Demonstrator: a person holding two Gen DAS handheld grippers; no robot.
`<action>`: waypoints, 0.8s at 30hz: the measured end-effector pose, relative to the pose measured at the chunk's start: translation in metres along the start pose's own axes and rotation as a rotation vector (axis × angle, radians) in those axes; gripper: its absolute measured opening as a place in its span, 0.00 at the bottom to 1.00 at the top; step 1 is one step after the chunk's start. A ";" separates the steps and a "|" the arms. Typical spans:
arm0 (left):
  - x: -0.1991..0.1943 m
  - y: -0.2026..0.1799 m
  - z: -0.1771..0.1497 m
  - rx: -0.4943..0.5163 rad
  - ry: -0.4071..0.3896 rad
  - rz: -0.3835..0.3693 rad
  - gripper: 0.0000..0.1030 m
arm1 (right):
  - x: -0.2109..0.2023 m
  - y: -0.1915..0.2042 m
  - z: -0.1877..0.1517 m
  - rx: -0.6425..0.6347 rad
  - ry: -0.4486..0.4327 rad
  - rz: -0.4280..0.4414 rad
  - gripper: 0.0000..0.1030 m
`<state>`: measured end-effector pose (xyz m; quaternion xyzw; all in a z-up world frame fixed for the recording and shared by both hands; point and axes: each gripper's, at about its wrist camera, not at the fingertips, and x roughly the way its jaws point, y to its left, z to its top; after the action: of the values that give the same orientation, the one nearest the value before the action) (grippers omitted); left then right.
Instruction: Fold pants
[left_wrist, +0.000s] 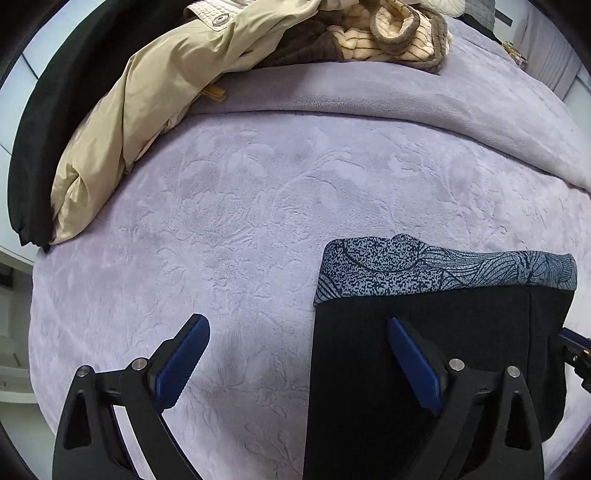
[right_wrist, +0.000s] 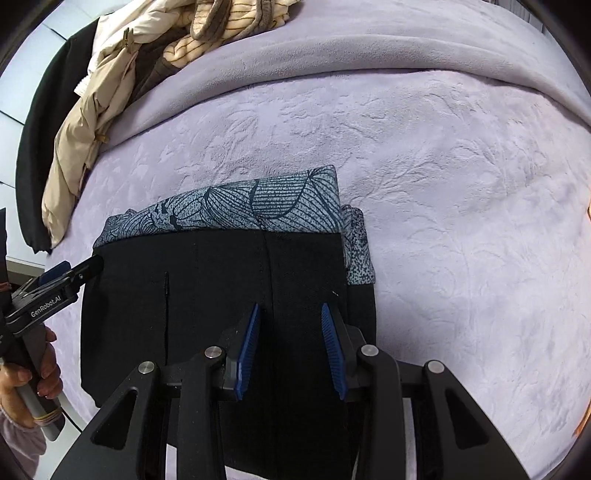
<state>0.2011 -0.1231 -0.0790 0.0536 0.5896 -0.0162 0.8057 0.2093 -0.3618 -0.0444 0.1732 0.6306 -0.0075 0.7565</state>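
Black pants (right_wrist: 221, 291) lie folded flat on the lilac bedspread, on top of a folded blue patterned garment (right_wrist: 258, 206). They also show in the left wrist view (left_wrist: 424, 332), with the patterned garment (left_wrist: 443, 269) behind them. My left gripper (left_wrist: 295, 343) is wide open above the pants' left edge, one finger over the bedspread, one over the pants. It shows at the left of the right wrist view (right_wrist: 79, 273). My right gripper (right_wrist: 290, 321) is open and empty, low over the pants' right half.
A pile of clothes lies at the back left: a beige jacket (left_wrist: 147, 110), a black garment (left_wrist: 48, 129) and a striped fleece piece (left_wrist: 388, 40). The lilac bedspread (left_wrist: 240, 221) has a folded-back band (right_wrist: 369, 48) across the far side.
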 end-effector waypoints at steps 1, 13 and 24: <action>-0.001 0.001 -0.001 -0.006 0.003 0.000 0.95 | -0.001 -0.001 -0.002 0.005 0.001 -0.003 0.40; -0.017 -0.003 -0.015 0.020 0.015 0.000 0.99 | -0.015 -0.003 -0.039 0.070 0.020 -0.025 0.64; -0.039 0.006 -0.064 0.067 0.124 -0.070 0.99 | -0.041 0.001 -0.095 0.147 0.033 -0.023 0.77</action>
<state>0.1294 -0.1117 -0.0603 0.0606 0.6391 -0.0608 0.7643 0.1107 -0.3437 -0.0183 0.2210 0.6427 -0.0597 0.7311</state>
